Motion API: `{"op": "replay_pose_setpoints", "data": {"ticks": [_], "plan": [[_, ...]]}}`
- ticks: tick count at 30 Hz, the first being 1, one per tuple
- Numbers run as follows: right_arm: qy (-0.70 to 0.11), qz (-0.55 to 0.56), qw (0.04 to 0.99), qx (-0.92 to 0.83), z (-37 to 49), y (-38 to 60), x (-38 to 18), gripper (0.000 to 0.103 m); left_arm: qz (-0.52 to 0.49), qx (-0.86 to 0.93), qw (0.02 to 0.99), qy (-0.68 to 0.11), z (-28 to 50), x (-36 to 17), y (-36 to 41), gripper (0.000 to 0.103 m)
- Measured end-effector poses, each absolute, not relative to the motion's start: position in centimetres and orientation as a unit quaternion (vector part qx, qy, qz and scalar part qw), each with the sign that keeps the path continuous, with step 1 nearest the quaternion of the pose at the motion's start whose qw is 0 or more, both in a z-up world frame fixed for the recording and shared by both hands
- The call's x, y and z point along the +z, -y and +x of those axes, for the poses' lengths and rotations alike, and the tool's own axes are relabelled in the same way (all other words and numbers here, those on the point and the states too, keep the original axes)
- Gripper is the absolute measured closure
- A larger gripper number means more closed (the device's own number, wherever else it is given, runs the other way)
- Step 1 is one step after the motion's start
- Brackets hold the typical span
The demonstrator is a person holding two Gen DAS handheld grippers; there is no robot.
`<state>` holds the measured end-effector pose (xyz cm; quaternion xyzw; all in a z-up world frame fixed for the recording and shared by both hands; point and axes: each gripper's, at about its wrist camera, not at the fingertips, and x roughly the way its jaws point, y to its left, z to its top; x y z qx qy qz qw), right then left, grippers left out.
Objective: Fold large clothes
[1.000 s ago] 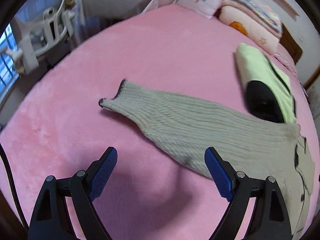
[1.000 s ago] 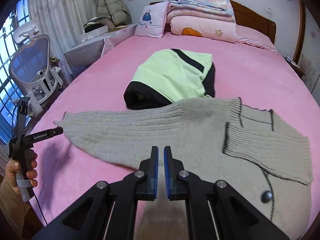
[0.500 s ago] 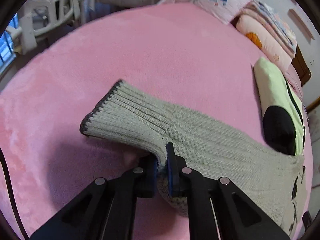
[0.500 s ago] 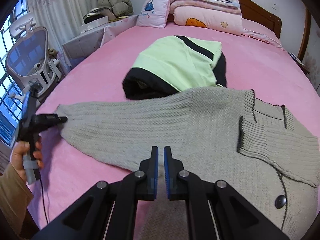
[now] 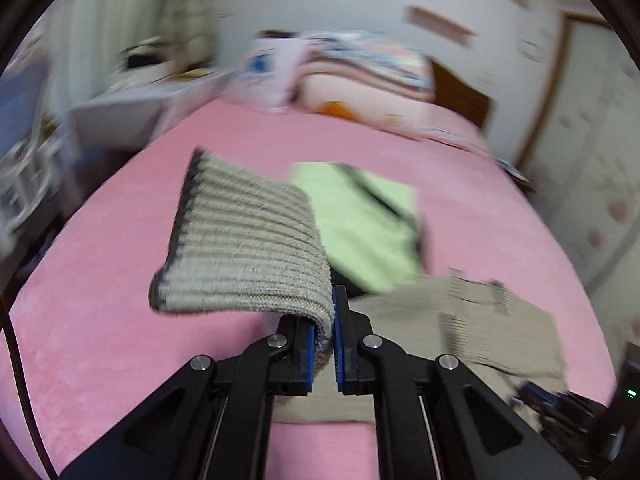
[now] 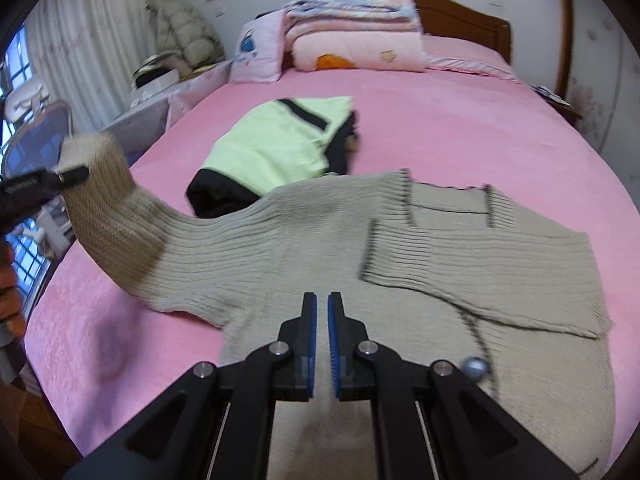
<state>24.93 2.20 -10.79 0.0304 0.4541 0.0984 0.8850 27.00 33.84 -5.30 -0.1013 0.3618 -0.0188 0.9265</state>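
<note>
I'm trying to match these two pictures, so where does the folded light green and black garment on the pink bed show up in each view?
Left wrist: folded light green and black garment at centre, just right of the lifted grey knitted sleeve.
Right wrist: upper centre-left, behind the grey sweater's body.
Shared landmark: stacked quilts at the wooden headboard.

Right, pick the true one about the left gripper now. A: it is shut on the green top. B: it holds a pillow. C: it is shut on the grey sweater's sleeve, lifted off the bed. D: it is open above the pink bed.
C: the left gripper has its blue pads closed on the sleeve of the grey sweater, and the right wrist view shows that sleeve raised off the bed.
</note>
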Motion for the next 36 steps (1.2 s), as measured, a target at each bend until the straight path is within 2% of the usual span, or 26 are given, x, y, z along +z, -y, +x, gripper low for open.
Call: {"op": "replay_pose_setpoints", "data": {"ticks": [6,10,13,15,17,19,20,24,27,29,31,32,33,36], "plan": [[-0.445,0.058,0.893,0.048,21.7,5.9,-10.6,0.098,-0.055,-0.134,0.906,-0.398,26.9,-6.8,-19.1,0.097],[-0.455,0.066,0.888,0.011,19.8,10.8,-12.0,0.098,-0.041,-0.156,0.879,-0.449,27.5,-12.5,-11.3,0.097],[-0.467,0.072,0.881,-0.007,18.9,13.7,-13.1,0.098,-0.034,-0.145,0.856,-0.495,27.8,-16.9,-8.5,0.096],[-0.48,0.075,0.874,-0.009,18.5,15.1,-14.0,0.098,-0.029,-0.141,0.839,-0.524,27.5,-19.4,-7.1,0.087],[-0.491,0.084,0.867,-0.007,18.3,16.1,-14.8,0.098,-0.021,-0.138,0.831,-0.538,27.1,-20.6,-6.8,0.066],[-0.496,0.092,0.864,-0.003,18.3,16.5,-15.4,0.098,-0.023,-0.142,0.83,-0.539,25.9,-20.9,-6.9,0.049],[-0.497,0.095,0.862,0.002,18.3,16.6,-15.6,0.098,-0.026,-0.142,0.832,-0.535,25.5,-20.6,-7.1,0.044],[-0.496,0.116,0.86,0.03,18.3,15.9,-15.8,0.098,-0.046,-0.142,0.847,-0.51,22.3,-18.6,-9.3,0.041],[-0.491,0.154,0.854,0.078,18.4,15.1,-15.8,0.097,-0.054,-0.116,0.864,-0.487,20.8,-16.7,-11.9,0.031],[-0.492,0.176,0.846,0.104,18.7,14.5,-15.8,0.092,-0.055,-0.08,0.879,-0.467,19.2,-16.0,-14.4,0.027],[-0.491,0.199,0.839,0.125,18.8,13.8,-15.9,0.064,-0.057,-0.044,0.888,-0.454,17.7,-16.0,-16.7,0.027],[-0.49,0.215,0.833,0.139,18.9,13.5,-16.0,0.058,-0.054,-0.03,0.89,-0.452,17.4,-16.2,-17.4,0.027],[-0.489,0.224,0.83,0.146,19.0,13.3,-16.1,0.055,-0.05,-0.013,0.89,-0.452,16.9,-16.5,-18.3,0.027],[-0.503,0.245,0.814,0.156,19.8,12.6,-16.8,0.055,-0.039,0.023,0.885,-0.463,16.1,-17.8,-20.7,0.027]]}}
